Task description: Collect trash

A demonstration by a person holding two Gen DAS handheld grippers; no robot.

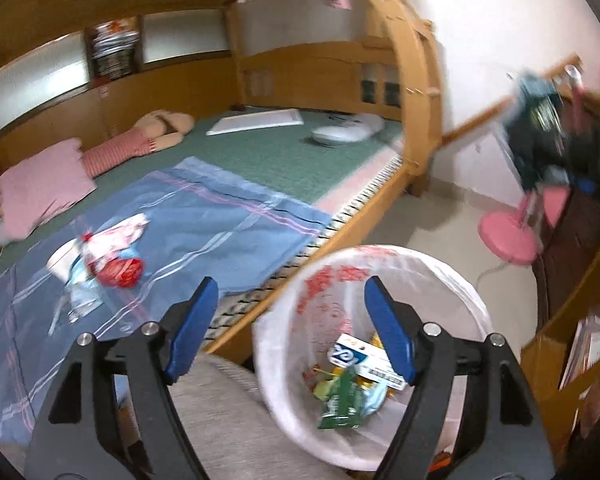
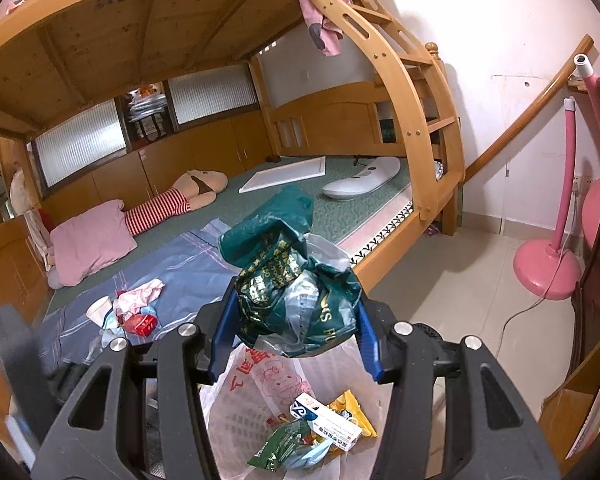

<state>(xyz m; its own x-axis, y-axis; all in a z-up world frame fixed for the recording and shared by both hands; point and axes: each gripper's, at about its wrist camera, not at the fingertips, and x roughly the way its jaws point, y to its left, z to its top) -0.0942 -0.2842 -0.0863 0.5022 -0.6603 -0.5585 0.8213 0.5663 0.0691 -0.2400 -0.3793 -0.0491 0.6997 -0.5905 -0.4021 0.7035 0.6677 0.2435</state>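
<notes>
A white-lined bin (image 1: 284, 360) with red print stands on the floor beside the bed. It holds a green wrapper (image 1: 340, 396), a white and blue box (image 1: 364, 360) and other scraps. My left gripper (image 1: 291, 284) hangs open over the bin's near rim with nothing between its blue pads. My right gripper (image 2: 296, 300) is shut on a crumpled green plastic bag (image 2: 296, 276), held above the bin (image 2: 236, 400). More trash lies on the blue blanket (image 2: 188, 268): a paper cup (image 2: 99, 309), a red packet (image 2: 142, 324) and crumpled pink paper (image 2: 140, 294).
A wooden bunk bed with a curved ladder (image 2: 420, 120) fills the left and back. A pink pillow (image 2: 92, 244), a striped plush doll (image 2: 172, 204) and a white board (image 2: 288, 174) lie on the mattress. A pink fan stand (image 2: 548, 268) and its cord sit on the tiled floor at right.
</notes>
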